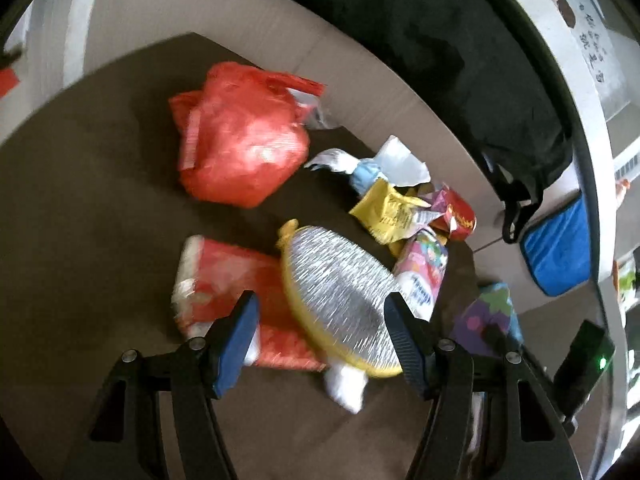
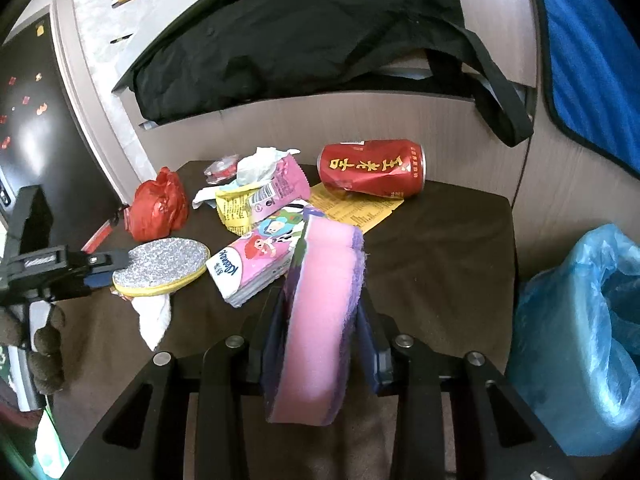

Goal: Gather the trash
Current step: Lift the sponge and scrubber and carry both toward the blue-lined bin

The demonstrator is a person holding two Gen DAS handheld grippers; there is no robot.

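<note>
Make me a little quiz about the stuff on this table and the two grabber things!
1. True or false: the right gripper is squeezing a pink sponge.
2. What lies between the left gripper's open fingers: A) red can, B) silver scrubbing pad, C) tissue pack?
3. Fill in: the red can lies on its ____ on a yellow leaflet.

Key: 1 true. 2 B, the silver scrubbing pad. 3 side.
</note>
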